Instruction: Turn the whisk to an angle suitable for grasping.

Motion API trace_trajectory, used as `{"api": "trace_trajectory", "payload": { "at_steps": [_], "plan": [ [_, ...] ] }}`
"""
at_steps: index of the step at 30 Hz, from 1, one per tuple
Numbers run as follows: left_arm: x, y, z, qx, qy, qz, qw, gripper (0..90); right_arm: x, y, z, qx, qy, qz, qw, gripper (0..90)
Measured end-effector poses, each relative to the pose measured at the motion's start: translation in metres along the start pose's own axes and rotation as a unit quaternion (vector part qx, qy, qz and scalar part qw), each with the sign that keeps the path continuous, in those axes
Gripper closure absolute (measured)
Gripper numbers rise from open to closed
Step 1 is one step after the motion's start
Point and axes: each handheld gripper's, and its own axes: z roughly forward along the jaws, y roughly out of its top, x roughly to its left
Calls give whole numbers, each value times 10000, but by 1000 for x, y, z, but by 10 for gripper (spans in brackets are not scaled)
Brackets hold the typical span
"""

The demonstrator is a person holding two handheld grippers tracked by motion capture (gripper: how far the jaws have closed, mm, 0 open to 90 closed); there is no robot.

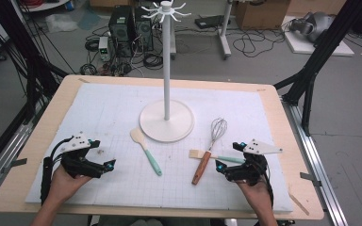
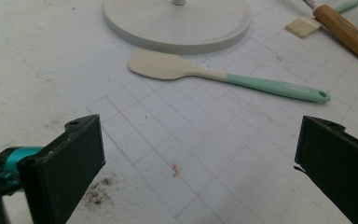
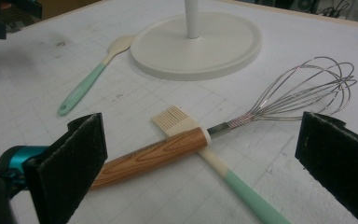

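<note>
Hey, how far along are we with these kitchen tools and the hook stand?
Nothing looks done: the stand's hooks are bare. The spatula, whisk and brush all lie on the mat, the whisk across the brush. Nothing is in hand: left gripper and right gripper are open, the right nearest the whisk. All the handling is left.

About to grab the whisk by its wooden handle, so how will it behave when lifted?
The whisk probably lifts light, since its head is thin open wire. Its round wooden handle may roll or slip between flat pads. It lies across the brush, so lifting could nudge that.
</note>
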Motion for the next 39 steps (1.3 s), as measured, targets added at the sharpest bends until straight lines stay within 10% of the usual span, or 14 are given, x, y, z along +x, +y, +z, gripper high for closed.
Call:
{"api": "trace_trajectory", "payload": {
  "at_steps": [30,39],
  "plan": [
    [-3,-1,-3,-13,25,15,10000,17,5,9,-6,110,23,55,9999,7],
    [-4,0,-2,-27,8,27,10000,18,0,22,-13,249,146,104,9995,228]
  ]
}}
